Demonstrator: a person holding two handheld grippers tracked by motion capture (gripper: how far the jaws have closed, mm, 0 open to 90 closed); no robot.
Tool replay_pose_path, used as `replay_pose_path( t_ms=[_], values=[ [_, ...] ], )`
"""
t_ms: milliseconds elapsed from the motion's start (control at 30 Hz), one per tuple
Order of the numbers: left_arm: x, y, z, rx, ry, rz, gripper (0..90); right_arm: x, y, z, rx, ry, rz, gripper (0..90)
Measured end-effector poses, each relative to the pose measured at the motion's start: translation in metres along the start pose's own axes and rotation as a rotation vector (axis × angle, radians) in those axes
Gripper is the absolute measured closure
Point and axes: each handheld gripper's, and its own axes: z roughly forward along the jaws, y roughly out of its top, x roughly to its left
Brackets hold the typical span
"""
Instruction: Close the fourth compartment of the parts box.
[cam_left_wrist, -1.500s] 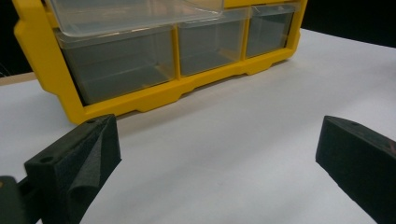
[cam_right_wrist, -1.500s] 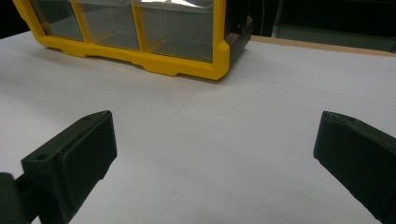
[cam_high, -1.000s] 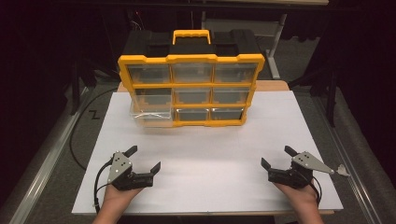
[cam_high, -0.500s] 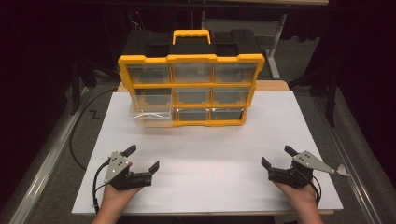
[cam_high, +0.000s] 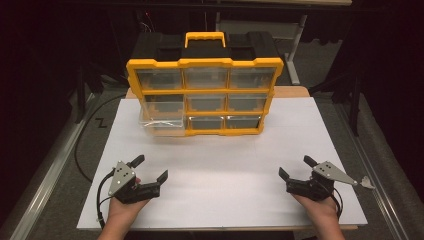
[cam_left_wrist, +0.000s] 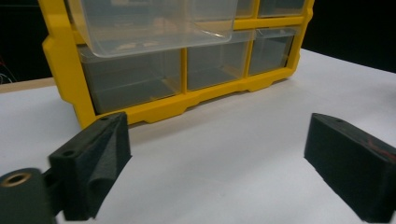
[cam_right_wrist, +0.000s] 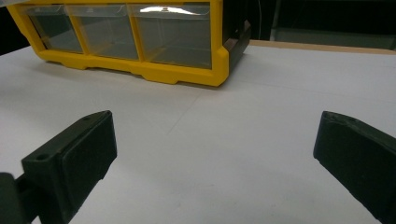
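A yellow organizer box (cam_high: 205, 63) with clear drawers and a yellow handle stands upright at the back of the white sheet (cam_high: 225, 165). Its left middle drawer (cam_high: 160, 122) is pulled partly out and looks empty. My left gripper (cam_high: 150, 168) rests near the front left, open; its jaws have just been closing a little with nothing between them. In the left gripper view the pulled-out drawer (cam_left_wrist: 154, 28) hangs over the box's yellow frame (cam_left_wrist: 163, 109) ahead of the gripper (cam_left_wrist: 217, 126). My right gripper (cam_high: 296, 167) sits at the front right, open and empty, facing the box's right corner (cam_right_wrist: 219, 70).
A black cable (cam_high: 82, 150) loops off the table's left side beside a metal rail (cam_high: 45, 185). A strip of wooden tabletop (cam_high: 295, 92) shows behind the sheet. Dark floor and stand legs surround the table.
The left gripper's jaws stand slightly narrower than before. Both hands have stayed in place, and the box and drawer are unchanged.
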Motion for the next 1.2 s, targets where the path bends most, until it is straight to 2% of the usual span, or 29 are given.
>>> replay_pose_path(
  t_ms=[100, 267, 367, 633, 933, 1200],
  values=[
    [0.0003, 0.0008, -0.0031, -0.017, 0.022, 0.006, 15.0, -0.0001, -0.0004, 0.0004, 0.003, -0.001, 0.002, 0.6],
    [0.0016, 0.0011, -0.0044, -0.020, 0.036, -0.001, 16.5, 0.0000, -0.0004, 0.0007, 0.003, -0.003, 0.001, 0.6],
    [0.0016, 0.0006, -0.0059, -0.030, 0.041, 0.005, 21.0, 0.0002, -0.0005, 0.0009, 0.006, -0.003, 0.000, 0.7],
    [-0.0003, -0.0015, -0.0049, -0.026, 0.013, 0.011, 33.0, 0.0006, -0.0009, 0.0016, 0.009, -0.002, -0.005, 0.7],
    [-0.0014, -0.0019, -0.0064, -0.034, 0.024, 0.020, 41.8, 0.0009, -0.0013, 0.0022, 0.013, 0.000, -0.004, 0.7],
    [-0.0010, -0.0020, -0.0080, -0.033, 0.030, 0.029, 58.7, 0.0021, -0.0016, 0.0036, 0.012, 0.001, -0.001, 0.7]
  ],
)
